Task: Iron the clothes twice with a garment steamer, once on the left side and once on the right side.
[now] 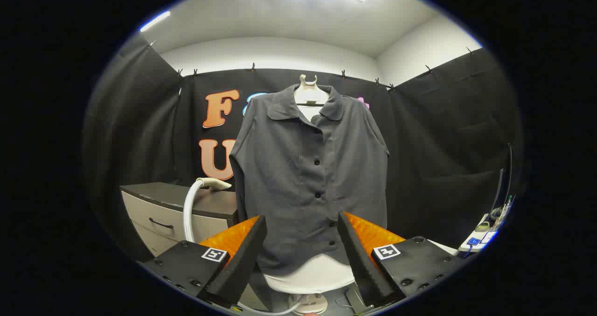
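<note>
- Facing the dark button-up shirt [310,176], which hangs upright on a mannequin form [310,92] beyond the fingers, front toward the camera, long axis vertical.
- The claw [303,255] stands apart, holding nothing.
- The steamer head [215,184] lies on the cabinet [186,208] to the left, nozzle pointing toward the shirt; probably approach it along its handle.

Hand-held gripper [301,241] fingers spread, empty; grey shirt [310,176] on mannequin ahead; steamer head [213,184] on cabinet [158,211].

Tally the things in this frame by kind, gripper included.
Shirt: 1
Mannequin: 1
Steamer head: 1
Hose: 1
Cabinet: 1
Gripper, open, holding nothing: 1
Total: 6
</note>
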A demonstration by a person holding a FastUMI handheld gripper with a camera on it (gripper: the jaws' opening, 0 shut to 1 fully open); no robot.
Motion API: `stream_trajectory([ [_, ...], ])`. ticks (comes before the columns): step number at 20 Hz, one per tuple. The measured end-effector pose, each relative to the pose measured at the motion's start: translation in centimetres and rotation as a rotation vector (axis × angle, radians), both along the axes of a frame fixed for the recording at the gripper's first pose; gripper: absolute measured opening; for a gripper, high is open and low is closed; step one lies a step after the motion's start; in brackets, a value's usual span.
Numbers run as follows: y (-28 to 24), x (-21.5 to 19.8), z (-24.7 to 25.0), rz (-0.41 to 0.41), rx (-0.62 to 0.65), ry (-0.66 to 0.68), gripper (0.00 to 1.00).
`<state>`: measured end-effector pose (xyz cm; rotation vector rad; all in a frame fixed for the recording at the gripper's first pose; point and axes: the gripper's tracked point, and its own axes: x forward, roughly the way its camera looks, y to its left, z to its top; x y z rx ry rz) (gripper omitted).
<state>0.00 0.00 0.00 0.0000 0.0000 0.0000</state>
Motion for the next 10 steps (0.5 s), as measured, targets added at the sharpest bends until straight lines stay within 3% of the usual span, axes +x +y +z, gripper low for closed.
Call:
stream_trajectory([
  [10, 0.52, 0.11, -0.43, 0.003, 0.000, 0.012, 0.98],
])
